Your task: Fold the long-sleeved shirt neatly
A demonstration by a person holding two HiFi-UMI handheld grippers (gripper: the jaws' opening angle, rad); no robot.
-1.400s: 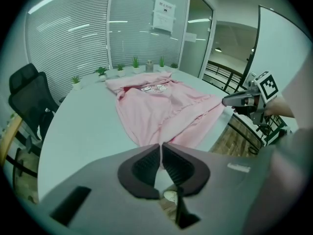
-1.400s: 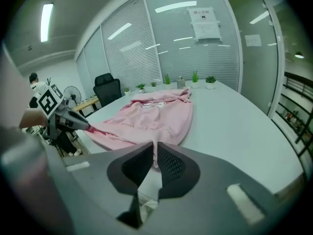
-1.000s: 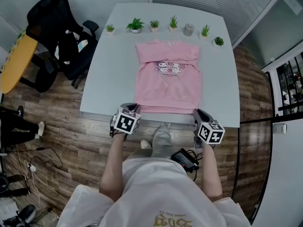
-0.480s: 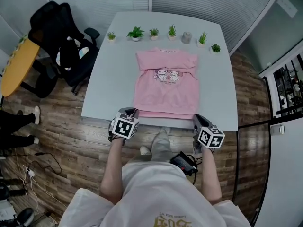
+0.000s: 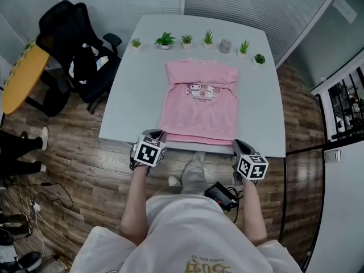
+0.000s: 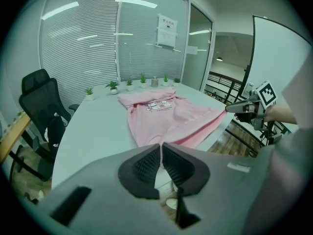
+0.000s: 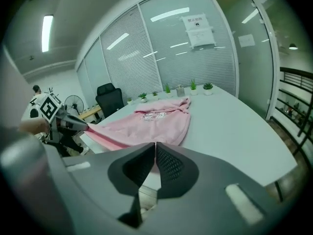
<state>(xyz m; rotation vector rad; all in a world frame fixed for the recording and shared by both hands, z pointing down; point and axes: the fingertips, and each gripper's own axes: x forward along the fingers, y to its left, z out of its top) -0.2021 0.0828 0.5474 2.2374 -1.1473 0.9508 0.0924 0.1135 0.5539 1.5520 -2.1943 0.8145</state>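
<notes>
A pink long-sleeved shirt (image 5: 199, 104) with a cartoon print lies flat on the white table (image 5: 131, 95), sleeves folded in over the chest. Its hem hangs at the near edge. My left gripper (image 5: 157, 135) is at the hem's left corner, jaws shut on the cloth (image 6: 146, 131). My right gripper (image 5: 238, 143) is at the right corner; its jaws have just been closing, with the hem between them. In the left gripper view the pink corner stretches to the right gripper (image 6: 232, 109). In the right gripper view the cloth reaches the left gripper (image 7: 80, 126).
Several small potted plants (image 5: 165, 39) and a grey cup (image 5: 226, 45) line the table's far edge. A black office chair (image 5: 74, 50) and a yellow table (image 5: 20, 75) stand to the left. A black device (image 5: 222, 193) hangs at the person's waist.
The head view has shifted slightly. Both grippers stay at the hem corners and the shirt lies as before.
</notes>
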